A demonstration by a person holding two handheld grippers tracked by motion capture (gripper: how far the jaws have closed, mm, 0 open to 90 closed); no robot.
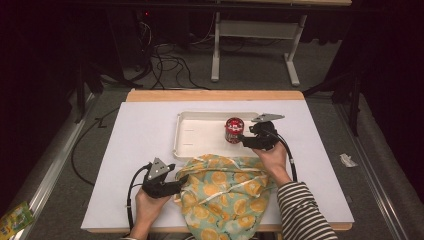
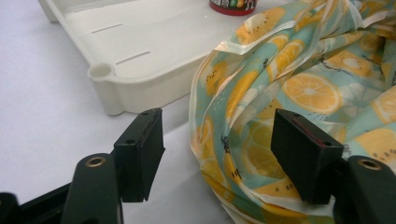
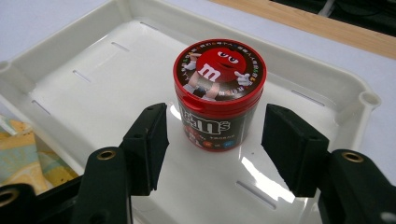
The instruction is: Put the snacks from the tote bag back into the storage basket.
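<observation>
A red-lidded M&M's candy jar (image 1: 233,130) (image 3: 218,93) stands upright in the right part of a white plastic tray (image 1: 200,142) (image 3: 93,84). My right gripper (image 1: 243,140) (image 3: 215,122) reaches in from the jar's right, open, with a jaw on either side of the jar and gaps between the pads and its wall. A lemon-print cloth bag (image 1: 227,192) (image 2: 303,70) lies crumpled in front of the tray. My left gripper (image 1: 182,183) (image 2: 217,140) is open at the bag's left edge, its right jaw over the fabric. The tray's corner (image 2: 100,72) lies just beyond.
The table wears a white sheet (image 1: 145,150), with a wooden strip (image 1: 215,95) along the far edge. Beyond it are floor cables (image 1: 165,62) and another table's white legs (image 1: 216,55). A green packet (image 1: 15,217) lies on the floor at the lower left.
</observation>
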